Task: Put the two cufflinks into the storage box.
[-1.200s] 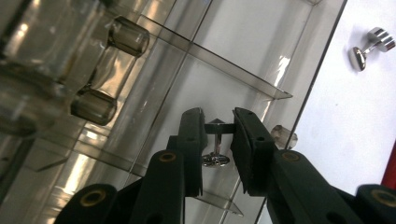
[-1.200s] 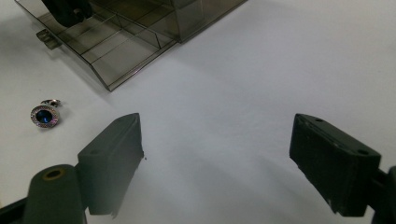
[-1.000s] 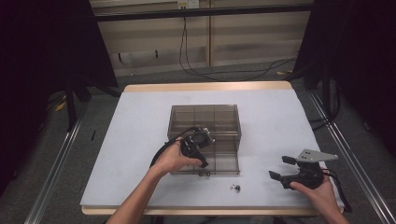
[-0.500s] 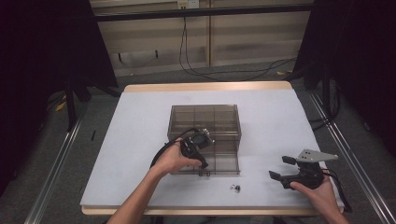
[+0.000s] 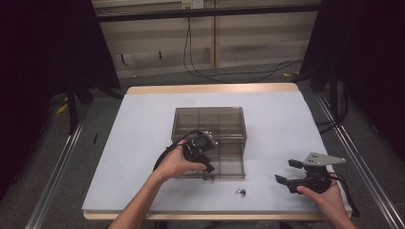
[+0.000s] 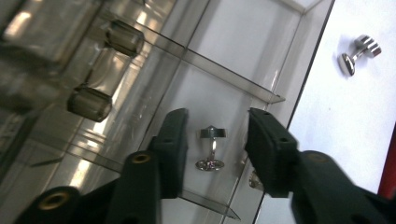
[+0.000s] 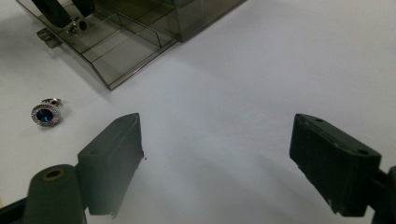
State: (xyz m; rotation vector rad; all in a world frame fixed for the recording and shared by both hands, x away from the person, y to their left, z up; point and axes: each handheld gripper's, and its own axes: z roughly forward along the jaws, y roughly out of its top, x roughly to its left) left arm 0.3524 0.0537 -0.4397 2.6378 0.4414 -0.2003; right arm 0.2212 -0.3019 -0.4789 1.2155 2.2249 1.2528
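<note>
A cufflink (image 6: 211, 148) is being straddled by the parted jaws of the left gripper (image 6: 215, 149) inside a compartment of the clear box (image 5: 229, 119), seemingly untouched. If closed off-centre, it could be flicked against a divider. The right gripper (image 7: 215, 158) is being held released over bare table (image 7: 261, 70), a second cufflink (image 7: 45, 113) lying beyond its left jaw.

My left tool (image 6: 212, 149) hangs parted around a cufflink (image 6: 211, 149) inside the clear divided box (image 6: 233, 46); another cufflink (image 6: 358, 53) lies on the tabletop (image 6: 345, 126).
</note>
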